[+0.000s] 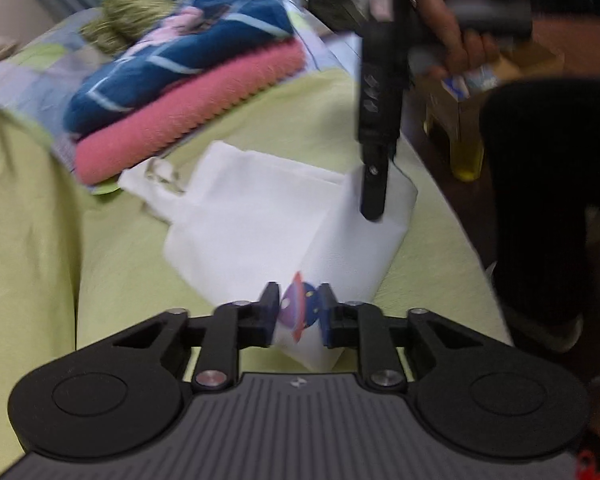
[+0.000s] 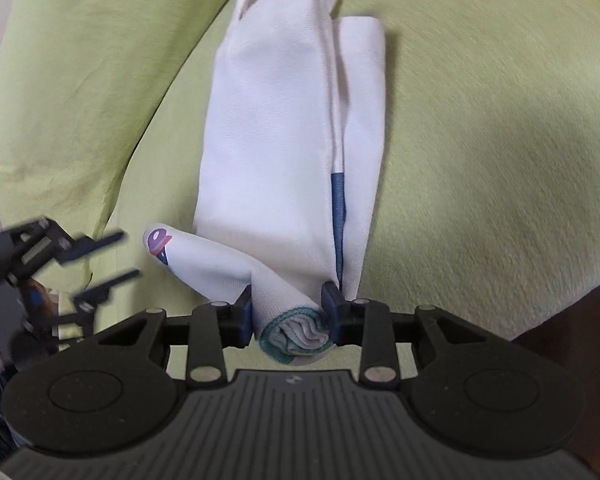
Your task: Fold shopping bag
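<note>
A white fabric shopping bag [image 1: 260, 216] lies on a light green bedspread [image 1: 112, 280], folded into a long narrow strip [image 2: 268, 140] with its handles [image 1: 160, 184] at the far end. My right gripper [image 2: 288, 304] is shut on the bunched near end, where a green hem shows. In the left wrist view it [image 1: 374, 212] points down onto the bag's right end, held by a hand [image 1: 452, 36]. My left gripper [image 1: 299, 306] is open, with the bag's printed corner [image 2: 158, 240] at its fingertips. From the right wrist view it [image 2: 124, 256] sits just left of that corner, apart from it.
A folded blue towel [image 1: 188, 52] on a pink one [image 1: 188, 112] sits on patterned cloth behind the bag, beside a green knitted item [image 1: 128, 20]. The bed edge runs along the right, with a person's dark leg [image 1: 548, 200], a cardboard box [image 1: 456, 96] and a yellow stool leg [image 1: 466, 160] beyond.
</note>
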Motion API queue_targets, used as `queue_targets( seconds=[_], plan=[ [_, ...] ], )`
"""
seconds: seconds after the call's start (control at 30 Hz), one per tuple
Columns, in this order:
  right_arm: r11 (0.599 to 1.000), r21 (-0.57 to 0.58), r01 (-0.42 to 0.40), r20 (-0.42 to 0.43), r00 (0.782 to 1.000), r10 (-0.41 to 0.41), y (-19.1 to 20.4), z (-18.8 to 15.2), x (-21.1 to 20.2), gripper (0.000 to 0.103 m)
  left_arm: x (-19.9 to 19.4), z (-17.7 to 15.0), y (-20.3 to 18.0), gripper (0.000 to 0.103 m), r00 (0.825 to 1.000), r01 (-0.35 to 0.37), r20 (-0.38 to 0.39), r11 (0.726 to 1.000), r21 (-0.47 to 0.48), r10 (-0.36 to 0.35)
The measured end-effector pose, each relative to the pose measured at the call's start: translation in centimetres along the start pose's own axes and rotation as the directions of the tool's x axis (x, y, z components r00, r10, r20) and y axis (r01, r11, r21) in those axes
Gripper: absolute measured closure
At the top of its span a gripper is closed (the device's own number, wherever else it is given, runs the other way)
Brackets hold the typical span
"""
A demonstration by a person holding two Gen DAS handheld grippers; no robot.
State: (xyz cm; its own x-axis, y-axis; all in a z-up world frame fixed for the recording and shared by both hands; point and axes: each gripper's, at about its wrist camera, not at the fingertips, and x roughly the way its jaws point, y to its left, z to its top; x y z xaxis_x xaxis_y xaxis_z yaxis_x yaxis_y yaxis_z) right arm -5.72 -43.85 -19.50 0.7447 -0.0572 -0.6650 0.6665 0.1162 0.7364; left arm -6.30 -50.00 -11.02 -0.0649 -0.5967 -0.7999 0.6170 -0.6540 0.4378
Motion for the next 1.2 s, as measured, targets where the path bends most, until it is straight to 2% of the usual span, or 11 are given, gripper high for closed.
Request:
queue_targets(
  seconds=[0.2,0.3,0.37,0.43,0.5,0.57,0.67,0.73,0.83,0.97,1.2],
  plan=[
    [0.998,0.053,0.016,0.019,1.000,-0.017,0.0,0.2,-0.4,0.075,3.5,0.2,0.3,0.092,0.998,-0.009,-0.066,0.996,-0.091,0.003],
    [0.998,0.058,0.035,0.104,0.994,-0.041,0.6,-0.4,-0.9,0.075,4.9,0.4,0.3,0.103,0.995,-0.014,-0.095,0.992,-0.129,0.002],
    [0.992,-0.013,0.126,0.202,0.972,-0.121,2.2,-1.9,-1.6,0.069,5.1,0.7,0.1,0.103,0.994,-0.021,-0.110,0.992,-0.128,0.007],
    [0.935,-0.120,0.335,0.366,0.890,-0.272,4.7,-4.3,-2.2,0.054,5.2,0.9,0.0,0.103,0.993,-0.028,-0.119,0.990,-0.138,0.012],
    [0.832,-0.226,0.506,0.518,0.786,-0.338,7.3,-7.2,-2.3,0.060,5.1,0.7,0.2,0.103,0.993,-0.023,-0.116,0.986,-0.166,0.004],
    [0.682,-0.325,0.656,0.635,0.685,-0.357,9.5,-10.1,-1.7,0.066,5.0,0.7,0.2,0.103,0.993,-0.027,-0.114,0.985,-0.172,0.008],
    [0.470,-0.433,0.769,0.721,0.609,-0.332,11.5,-13.3,0.7,0.091,4.7,0.6,0.2,0.103,0.994,-0.030,-0.112,0.981,-0.191,0.009],
    [0.427,-0.414,0.804,0.726,0.575,-0.378,11.2,-13.4,2.1,0.092,4.6,0.5,0.4,0.103,0.994,-0.034,-0.109,0.974,-0.225,0.010],
    [0.485,-0.371,0.792,0.719,0.576,-0.389,10.0,-12.8,2.1,0.091,4.7,0.6,0.6,0.103,0.994,-0.049,-0.111,0.962,-0.269,0.020],
    [0.450,-0.399,0.799,0.730,0.574,-0.371,9.5,-12.8,3.9,0.088,4.9,0.7,0.9,0.103,0.992,-0.070,-0.119,0.945,-0.320,0.033],
    [0.511,-0.398,0.762,0.713,0.607,-0.350,9.3,-11.9,3.7,0.087,4.9,0.8,0.9,0.103,0.990,-0.094,-0.130,0.930,-0.356,0.050]
  ],
)
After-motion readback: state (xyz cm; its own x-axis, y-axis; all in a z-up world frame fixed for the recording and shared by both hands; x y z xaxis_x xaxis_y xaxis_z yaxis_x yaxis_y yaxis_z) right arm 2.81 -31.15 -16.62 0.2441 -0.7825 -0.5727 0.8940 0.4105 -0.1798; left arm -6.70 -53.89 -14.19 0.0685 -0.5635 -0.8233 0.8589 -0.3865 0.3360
